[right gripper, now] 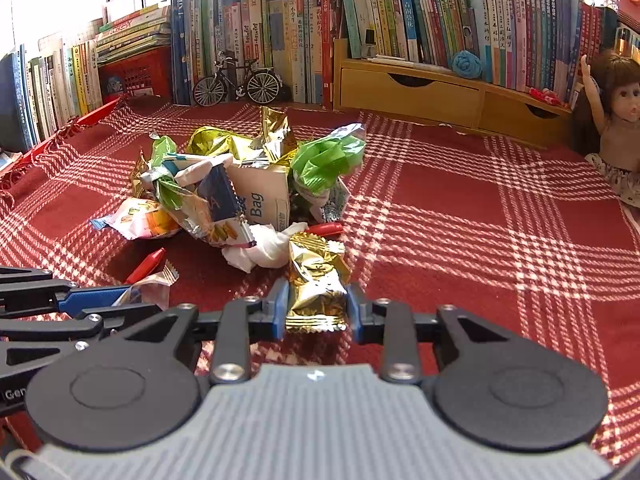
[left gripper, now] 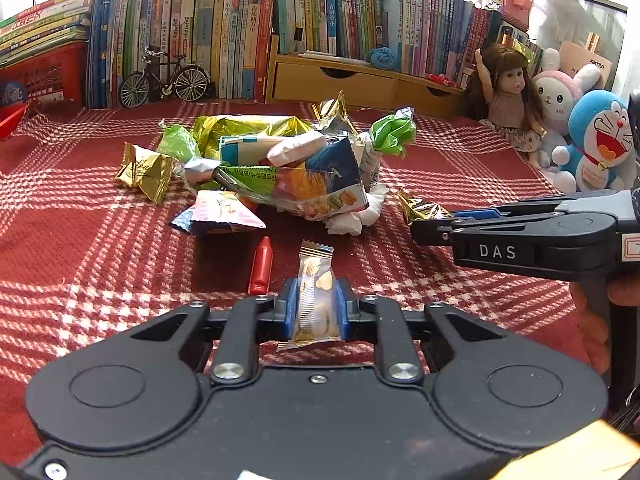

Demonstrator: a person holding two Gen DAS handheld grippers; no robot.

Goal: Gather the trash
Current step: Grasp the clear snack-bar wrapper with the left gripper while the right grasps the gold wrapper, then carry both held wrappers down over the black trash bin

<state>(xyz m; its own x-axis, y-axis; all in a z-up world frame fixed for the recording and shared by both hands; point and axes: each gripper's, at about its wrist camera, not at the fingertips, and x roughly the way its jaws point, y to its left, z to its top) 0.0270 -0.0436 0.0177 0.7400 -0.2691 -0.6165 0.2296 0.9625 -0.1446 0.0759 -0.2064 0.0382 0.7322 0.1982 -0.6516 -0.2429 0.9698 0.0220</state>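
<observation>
Left gripper (left gripper: 317,307) low over the red-and-white plaid cloth (left gripper: 100,240), jaws drawn narrow, both blue pads pressing the sides of a slim clear snack packet (left gripper: 314,280) with a gold crimped top; the packet stands lengthwise between the pads, its lower end poking out beneath them onto the cloth. A red crayon (left gripper: 262,266) lies just left of that packet, apart from the pads. Right gripper (right gripper: 317,312) likewise narrowed, its blue pads set against both sides of a crumpled gold foil wrapper (right gripper: 316,280); the wrapper's crimped lower edge sits between the pads, its upper part bulging forward toward the heap. In the left wrist view the right gripper (left gripper: 430,224) comes in from the right edge, a bit of gold foil showing at its tip, with part of a hand (left gripper: 600,328) on its handle. The main trash pile (left gripper: 280,168) sits in the middle of the cloth just beyond both grippers: green and gold foil bags, a blue printed pouch, white crumpled tissue (right gripper: 264,252), a pink packet (left gripper: 224,212) at the near left. A second red crayon (right gripper: 326,229) lies against the pile's right side in the right wrist view. Behind: a row of books (left gripper: 240,40), a miniature bicycle (left gripper: 164,78), a wooden drawer unit (left gripper: 340,80), a doll (left gripper: 508,100), two plush toys (left gripper: 592,140) at far right.
</observation>
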